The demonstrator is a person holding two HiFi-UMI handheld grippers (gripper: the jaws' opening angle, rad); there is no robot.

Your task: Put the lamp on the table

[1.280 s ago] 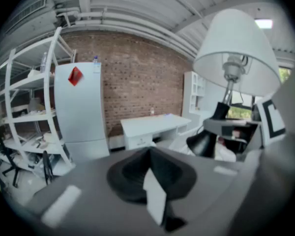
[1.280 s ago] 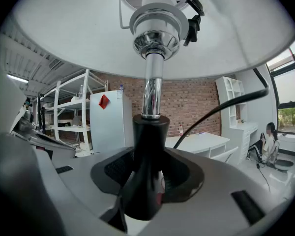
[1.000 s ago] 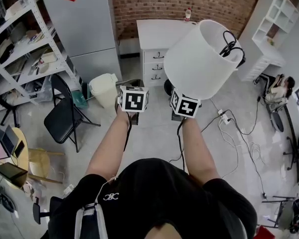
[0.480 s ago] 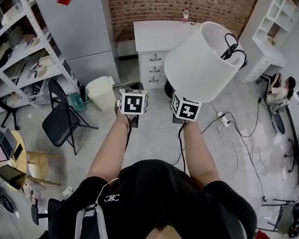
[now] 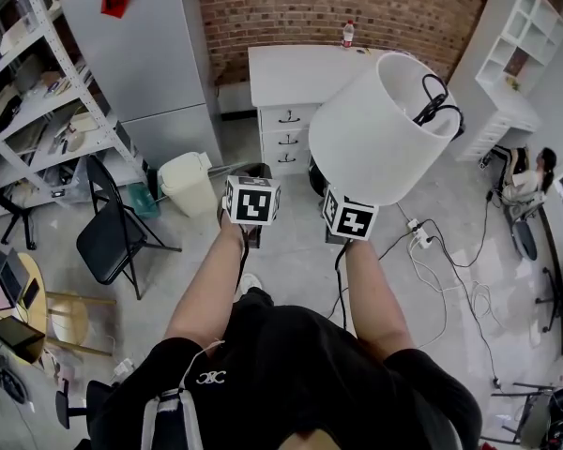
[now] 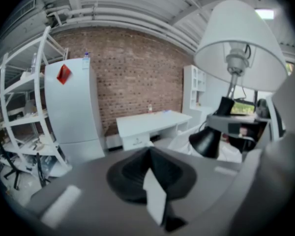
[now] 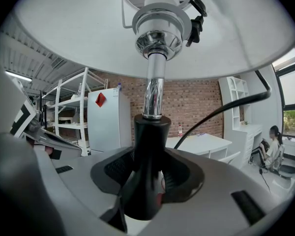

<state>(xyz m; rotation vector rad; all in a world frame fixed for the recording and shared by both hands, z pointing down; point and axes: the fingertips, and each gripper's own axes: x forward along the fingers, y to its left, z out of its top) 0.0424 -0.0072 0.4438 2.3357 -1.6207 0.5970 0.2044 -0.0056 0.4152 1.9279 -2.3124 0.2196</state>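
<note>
A tall grey cabinet (image 5: 141,54) stands ahead of the left gripper (image 5: 251,202) and off to its left, against the brick wall (image 5: 357,3). A white shelving rack (image 5: 38,92) stands further left again.

The white table (image 5: 300,64), with a stack of drawers under it, lies straight ahead of both grippers and lower than they are. It is well apart from them, with open floor between.

The lamp (image 5: 380,125) is up in the air in the right gripper (image 5: 349,217), not on the table. Its white shade rises directly above that gripper and leans a little to its right. In the right gripper view the jaws are clamped on the black collar at the foot of the stem (image 7: 146,146). From there a chrome tube runs up to the socket inside the shade. A black cable (image 7: 221,109) leaves the stem towards the gripper's right, and in the head view a coil of cable (image 5: 433,97) sits at the top opening of the shade.

The left gripper is held level with the right one, just beside it on the lamp's left, not touching the lamp. Its jaws are together with nothing between them.

A black folding chair (image 5: 113,232) stands on the floor to the left of the left gripper, and a pale bin (image 5: 188,181) stands nearer that gripper. A small bottle (image 5: 347,34) stands at the far edge of the table, ahead of the right gripper.
</note>
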